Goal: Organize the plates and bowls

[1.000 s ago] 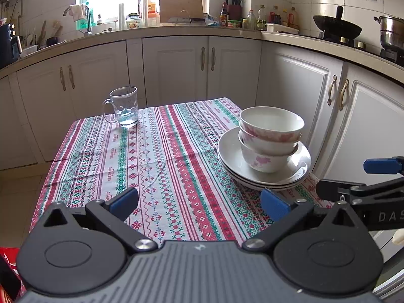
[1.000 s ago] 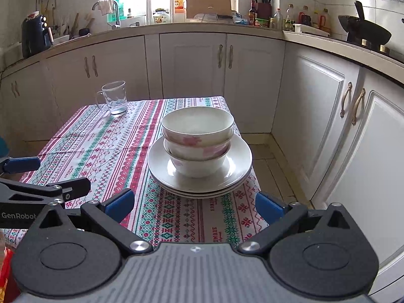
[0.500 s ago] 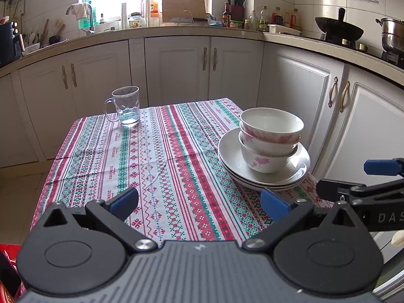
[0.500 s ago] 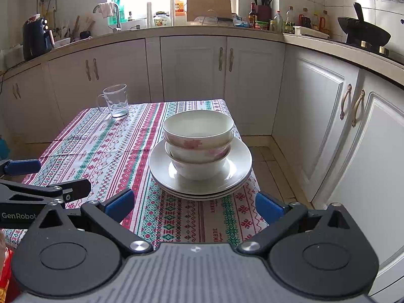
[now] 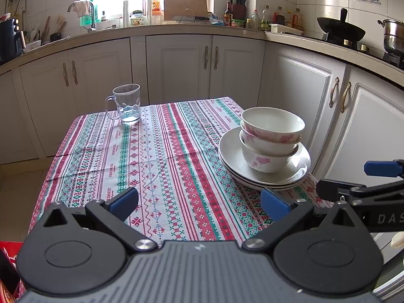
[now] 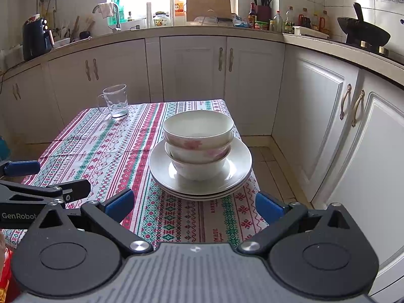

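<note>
Nested white bowls with pink flowers (image 5: 271, 139) (image 6: 198, 141) sit on a stack of white plates (image 5: 232, 151) (image 6: 240, 164) at the right front of the table. My left gripper (image 5: 199, 203) is open and empty, above the table's near edge, left of the stack. My right gripper (image 6: 193, 204) is open and empty, just in front of the stack and apart from it. Each gripper shows at the edge of the other's view, the right one (image 5: 358, 179) and the left one (image 6: 45, 176).
A striped patterned tablecloth (image 5: 156, 156) covers the table. A glass mug (image 5: 126, 103) (image 6: 115, 101) stands at the far left. White cabinets (image 6: 323, 116) run close behind and right of the table, with a cluttered counter above.
Both grippers have drawn back and risen slightly; the stack sits a little lower in the right wrist view. The dishes have not moved.
</note>
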